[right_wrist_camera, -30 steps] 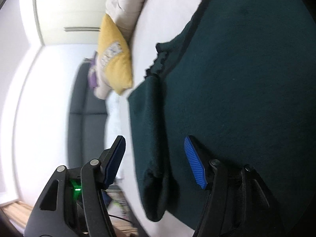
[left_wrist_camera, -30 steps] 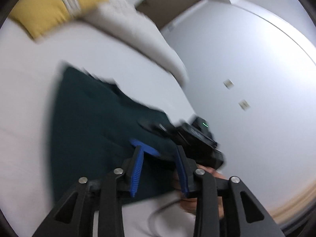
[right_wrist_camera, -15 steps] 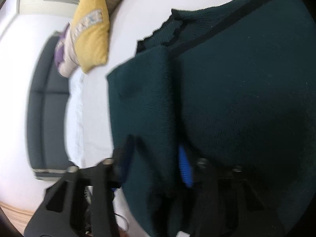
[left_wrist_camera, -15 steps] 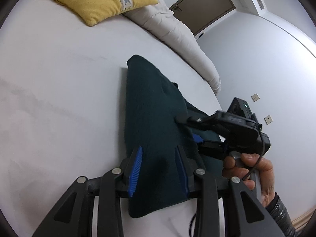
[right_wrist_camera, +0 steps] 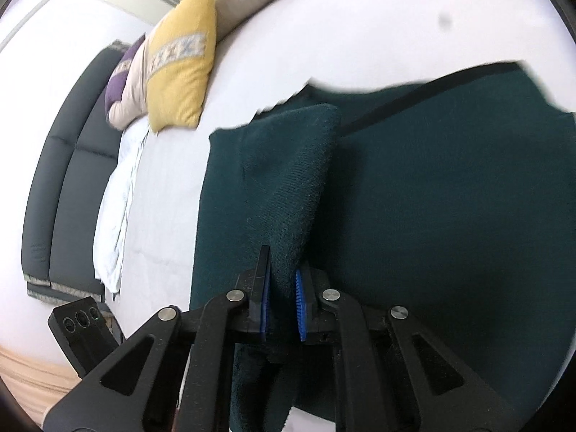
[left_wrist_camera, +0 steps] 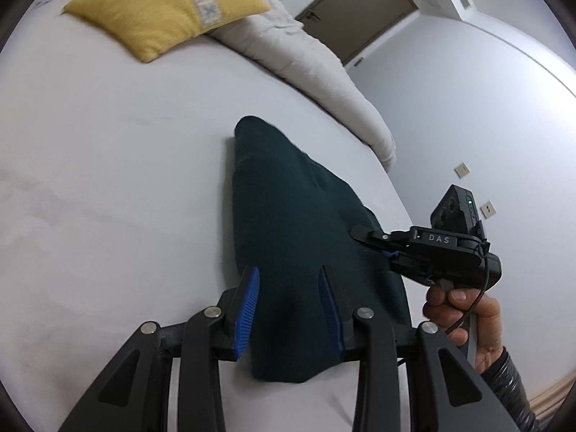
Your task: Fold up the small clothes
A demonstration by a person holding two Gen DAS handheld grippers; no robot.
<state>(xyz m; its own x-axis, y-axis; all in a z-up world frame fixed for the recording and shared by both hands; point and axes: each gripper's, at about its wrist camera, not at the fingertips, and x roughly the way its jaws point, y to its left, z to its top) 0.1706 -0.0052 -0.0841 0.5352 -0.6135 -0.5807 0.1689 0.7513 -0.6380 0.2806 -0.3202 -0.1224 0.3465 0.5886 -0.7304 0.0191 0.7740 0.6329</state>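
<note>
A dark green knit garment lies on the white bed; it also fills the right wrist view. My left gripper is open, its blue pads astride the garment's near end, just above it. My right gripper is shut on a raised fold of the garment and lifts it off the layer below. In the left wrist view the right gripper pinches the garment's right edge.
A yellow pillow and a rumpled beige duvet lie at the head of the bed. A dark headboard and a purple cushion show in the right wrist view. The bed's right edge runs by the wall.
My right gripper has closed on a fold of the garment and lifted it. My left gripper has swung over the garment's near end and stays open.
</note>
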